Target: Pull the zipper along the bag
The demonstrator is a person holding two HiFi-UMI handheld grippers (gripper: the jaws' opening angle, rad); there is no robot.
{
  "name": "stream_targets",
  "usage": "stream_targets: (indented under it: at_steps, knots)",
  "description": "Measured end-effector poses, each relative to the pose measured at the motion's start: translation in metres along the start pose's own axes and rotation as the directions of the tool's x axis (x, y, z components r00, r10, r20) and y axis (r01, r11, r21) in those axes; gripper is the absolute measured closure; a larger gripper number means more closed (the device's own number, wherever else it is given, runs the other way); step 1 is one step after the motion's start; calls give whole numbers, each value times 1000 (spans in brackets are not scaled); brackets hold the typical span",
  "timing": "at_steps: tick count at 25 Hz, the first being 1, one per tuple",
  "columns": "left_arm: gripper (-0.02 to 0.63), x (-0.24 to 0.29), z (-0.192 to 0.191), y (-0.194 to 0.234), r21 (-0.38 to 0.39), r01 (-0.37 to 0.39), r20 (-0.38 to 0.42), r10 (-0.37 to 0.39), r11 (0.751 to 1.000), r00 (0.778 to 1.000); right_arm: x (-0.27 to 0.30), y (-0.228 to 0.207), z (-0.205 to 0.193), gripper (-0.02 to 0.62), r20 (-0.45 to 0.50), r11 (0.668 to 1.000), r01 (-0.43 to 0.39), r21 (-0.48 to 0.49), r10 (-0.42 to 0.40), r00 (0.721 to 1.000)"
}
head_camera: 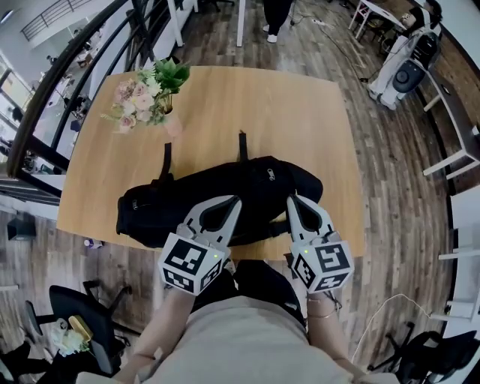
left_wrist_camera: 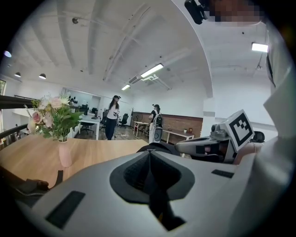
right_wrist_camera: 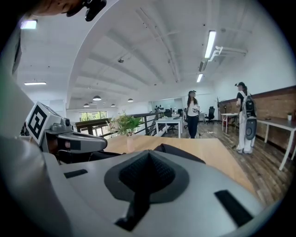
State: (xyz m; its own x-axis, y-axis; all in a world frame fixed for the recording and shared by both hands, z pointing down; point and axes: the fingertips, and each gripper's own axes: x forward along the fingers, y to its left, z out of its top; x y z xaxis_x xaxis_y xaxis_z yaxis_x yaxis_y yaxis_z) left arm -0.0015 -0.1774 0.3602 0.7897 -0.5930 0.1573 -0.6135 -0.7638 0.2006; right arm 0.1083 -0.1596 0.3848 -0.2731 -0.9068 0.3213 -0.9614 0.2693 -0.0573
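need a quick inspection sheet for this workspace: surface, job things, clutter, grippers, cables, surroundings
surface: wooden table, light top.
job's things: black bag lies lengthwise along the near edge, with two straps pointing to the far side; the zipper cannot be made out.
clutter: vase of flowers at the far left corner, apart from the bag.
grippers: left gripper and right gripper are both shut with nothing between the jaws, tips over the bag's near side; contact cannot be told.
cables: what looks like a thin light cable on the floor at near right.
surroundings: wood floor, office chair at near left, a person standing beyond the table.
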Motion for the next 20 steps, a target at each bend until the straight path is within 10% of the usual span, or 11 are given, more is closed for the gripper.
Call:
stream_targets:
  at_steps: [20]
  knots:
    - [580, 53, 2, -15, -42, -112, -103, 107, 993, 989, 30, -66, -2, 391, -104, 981, -193, 6, 193, 976]
